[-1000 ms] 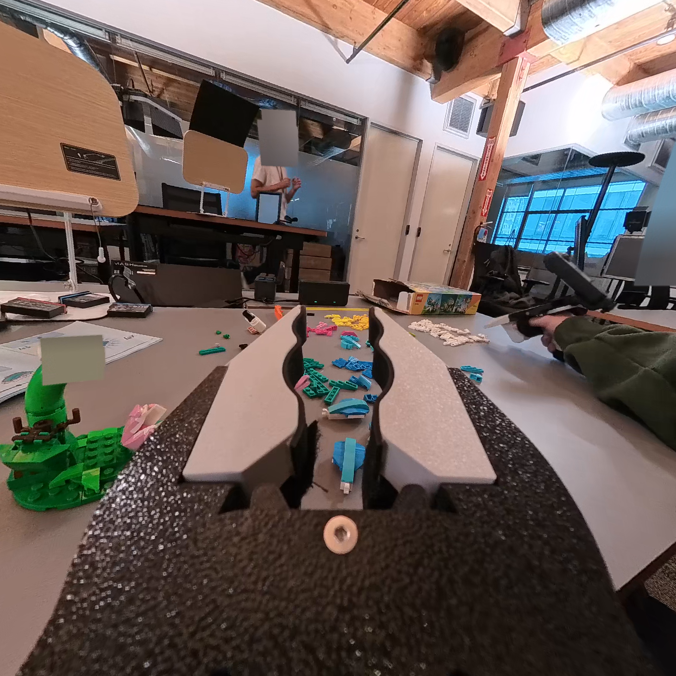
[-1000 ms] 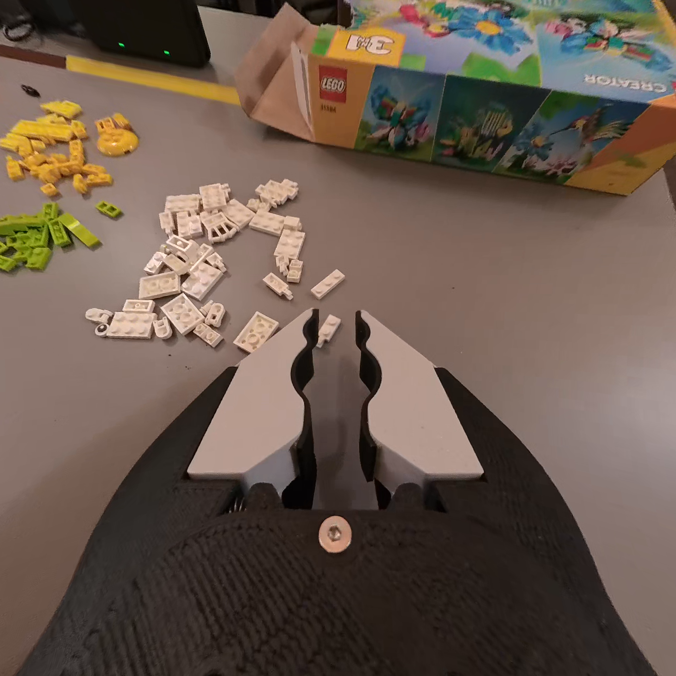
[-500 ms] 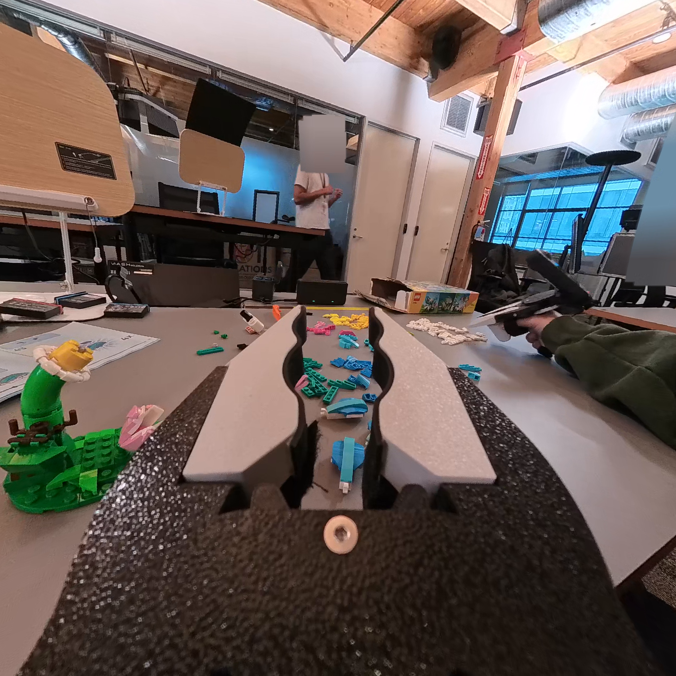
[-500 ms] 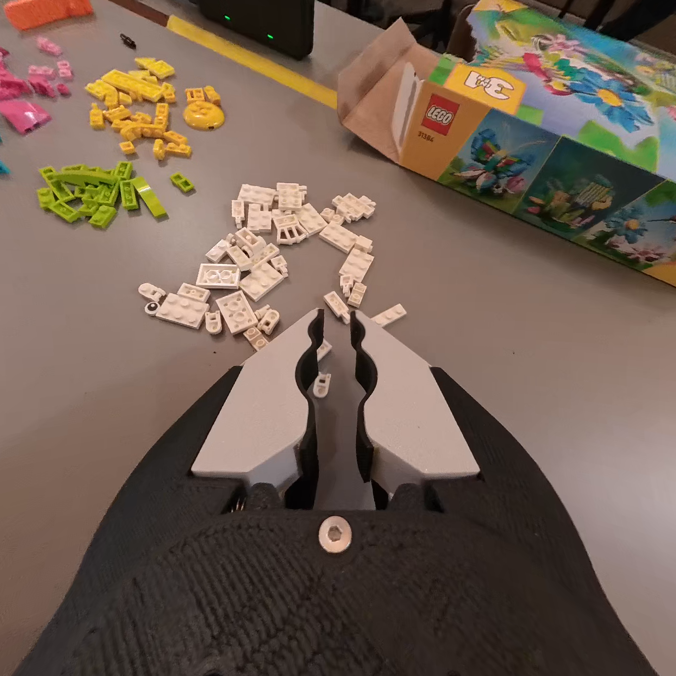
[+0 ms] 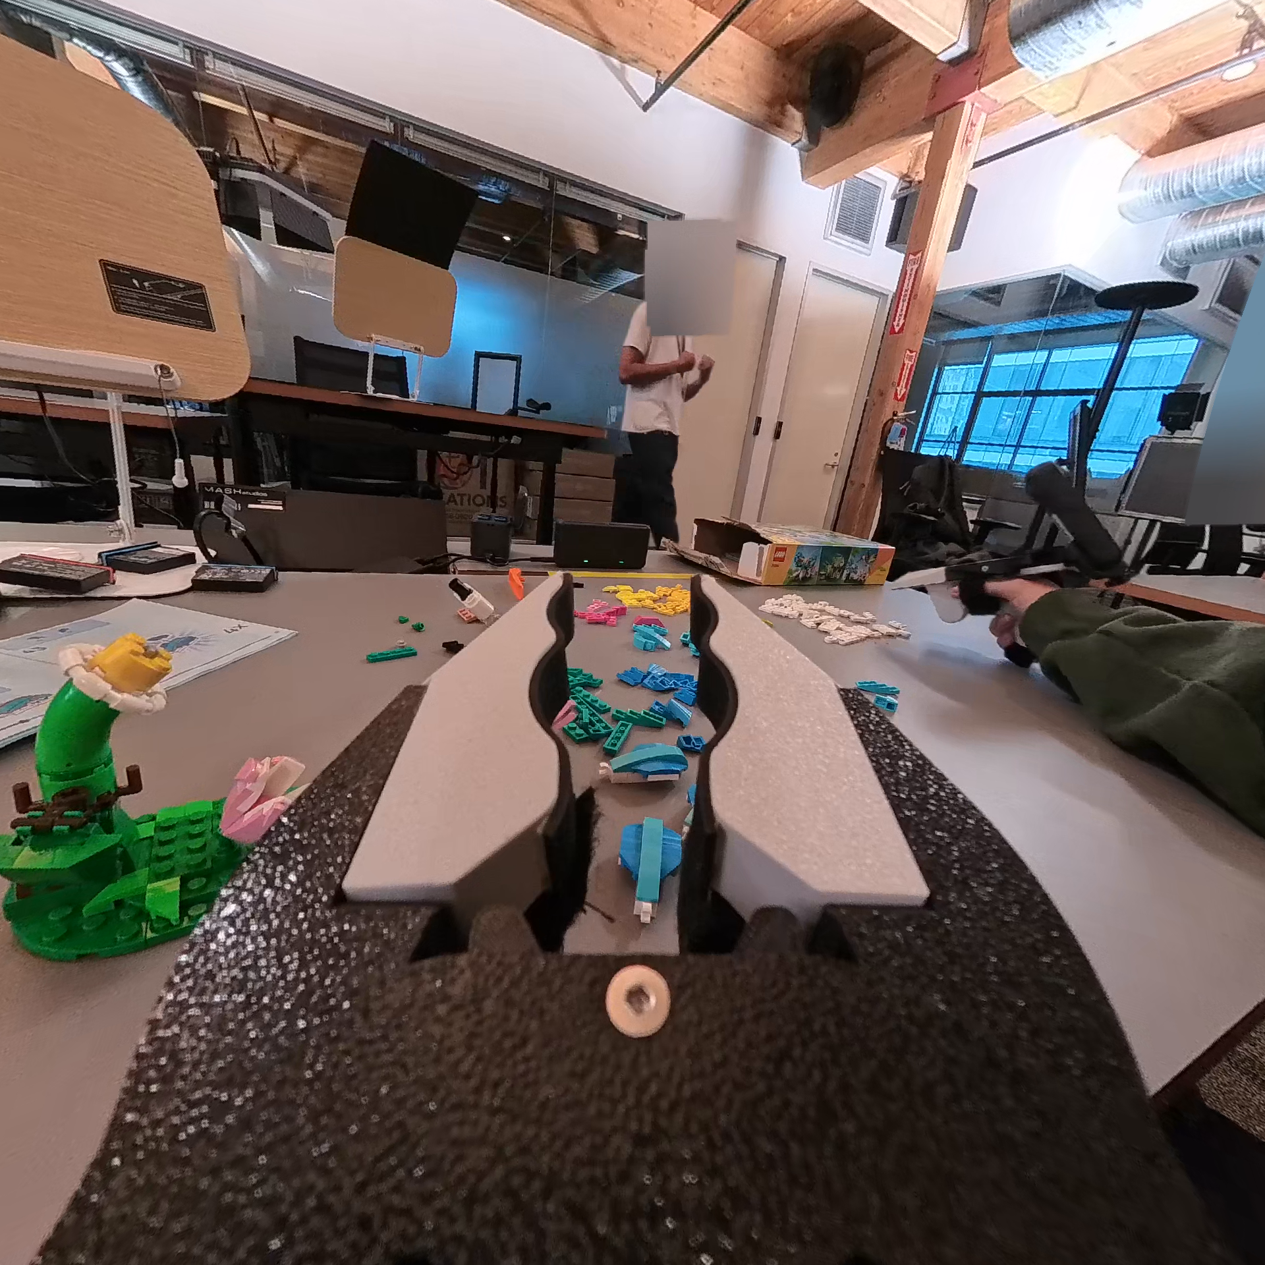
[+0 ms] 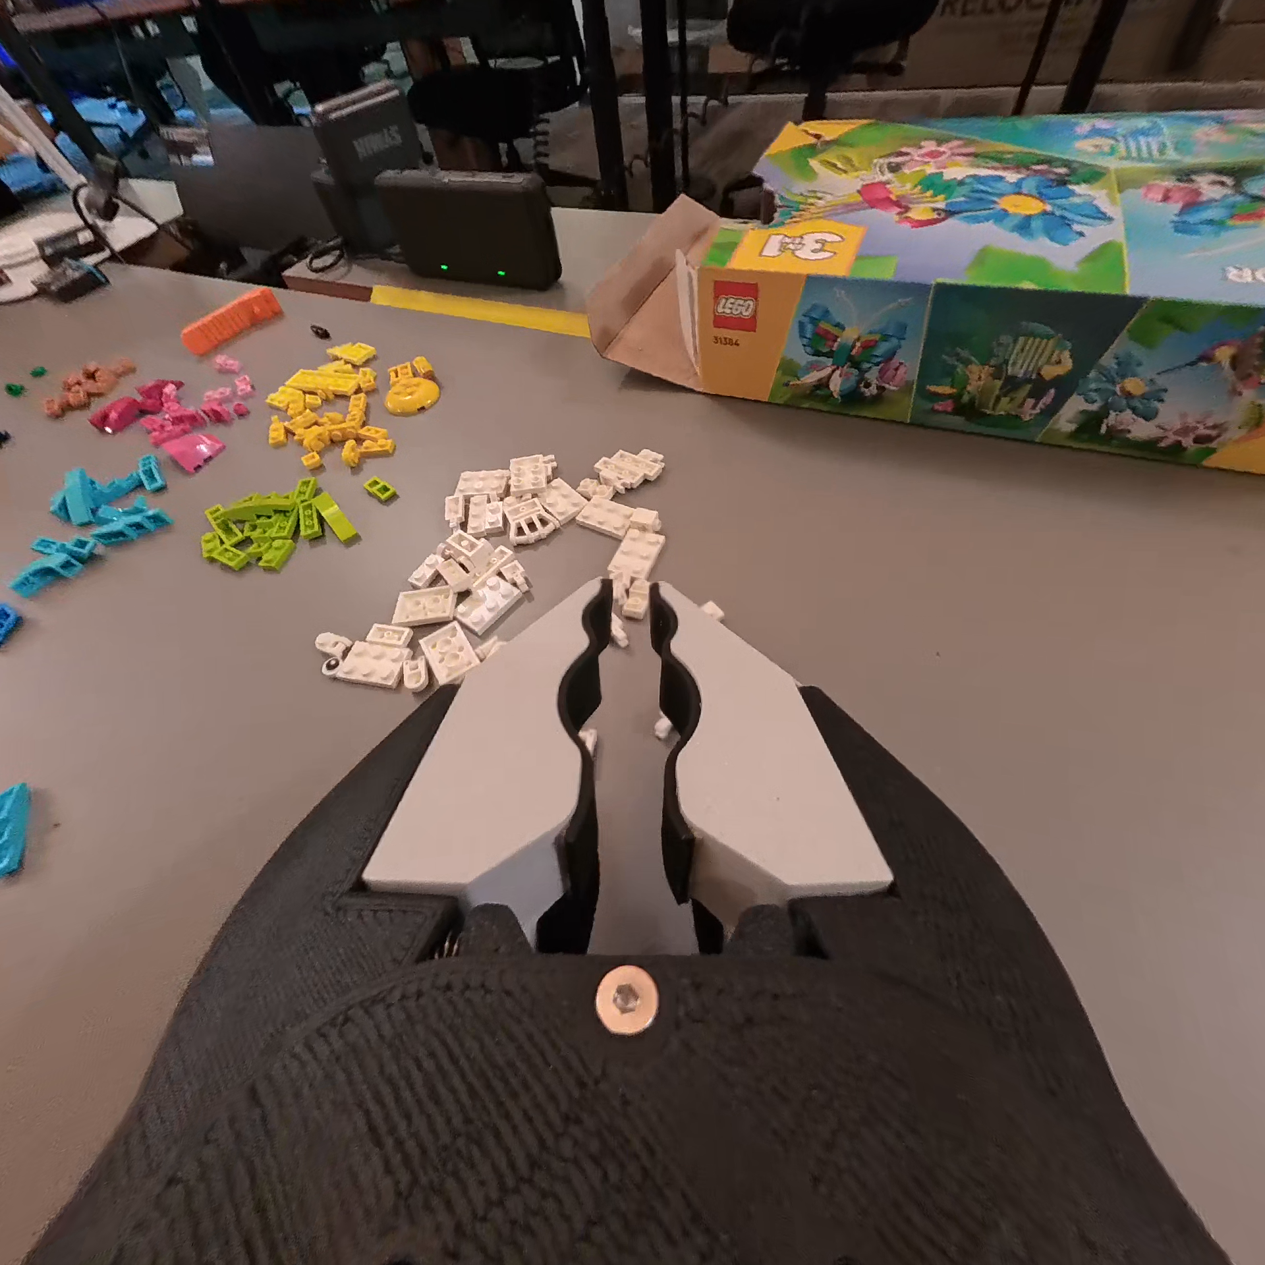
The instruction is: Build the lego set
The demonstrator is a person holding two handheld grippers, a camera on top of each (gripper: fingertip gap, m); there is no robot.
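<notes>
A half-built green plant model (image 5: 89, 855) with a yellow-and-white flower and a pink bud stands on the grey table at the left. My left gripper (image 5: 630, 589) is open and empty, low over the table. Below its fingers lie two small blue assemblies (image 5: 650, 855) and teal and blue loose pieces (image 5: 602, 712). My right gripper (image 6: 628, 590) is open a little and empty. Its tips hover at the near edge of the white piece pile (image 6: 520, 547). It also shows far right in the left wrist view (image 5: 958, 582).
The opened set box (image 6: 958, 356) lies at the back right. Yellow (image 6: 335, 417), lime (image 6: 274, 527), pink (image 6: 171, 417) and light blue (image 6: 96, 506) piles lie left of the white one. An instruction booklet (image 5: 137, 636) lies far left. The table edge (image 5: 1198, 1054) is near right. There is about 55 cm between the tips of the two grippers.
My right gripper has tilted up and drawn nearer the white pile, so more coloured piles show. My left gripper has stayed still. A person in the background walked to the right.
</notes>
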